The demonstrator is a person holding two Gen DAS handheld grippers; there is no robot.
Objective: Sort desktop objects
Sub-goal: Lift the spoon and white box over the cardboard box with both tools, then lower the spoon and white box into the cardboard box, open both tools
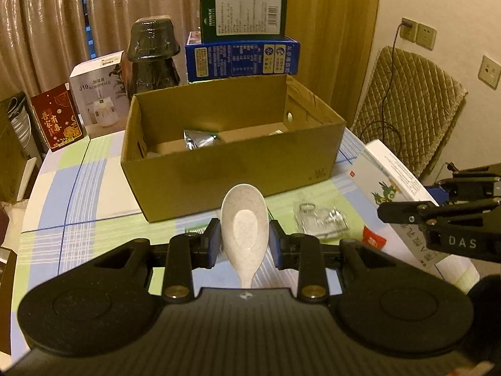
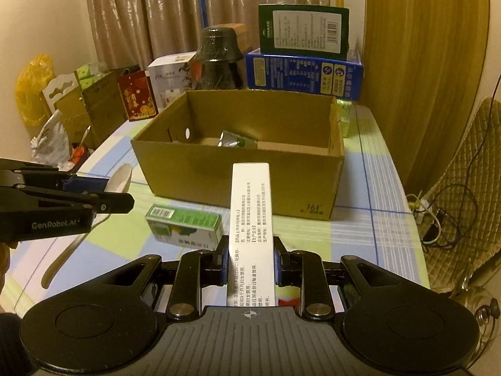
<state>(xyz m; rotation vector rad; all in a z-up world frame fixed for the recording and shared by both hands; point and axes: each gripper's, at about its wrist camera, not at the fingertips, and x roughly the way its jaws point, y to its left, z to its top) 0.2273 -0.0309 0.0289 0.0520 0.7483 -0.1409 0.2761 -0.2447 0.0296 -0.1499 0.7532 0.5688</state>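
While both jaws grip a spoon point(image 1: 244, 219) and white carton point(image 2: 250, 219), the cardboard box point(image 1: 231, 169) stands ahead, a green packet point(image 2: 184, 227) beside

Cardboard box point(image 2: 241, 169) mid-table; green carton point(image 2: 184, 227) before it, stacked boxes point(image 2: 303, 72) behind

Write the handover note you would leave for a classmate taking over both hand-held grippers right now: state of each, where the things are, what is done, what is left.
Left hand-held gripper: shut on the white spoon, bowl pointing ahead, in front of the cardboard box.
Right hand-held gripper: shut on the long white medicine box, also short of the cardboard box.
Done: a silver packet already lies inside the box.
Left: drop in the spoon and the white box. A green box and a clear plastic item lie on the checked tablecloth; they probably go in next.
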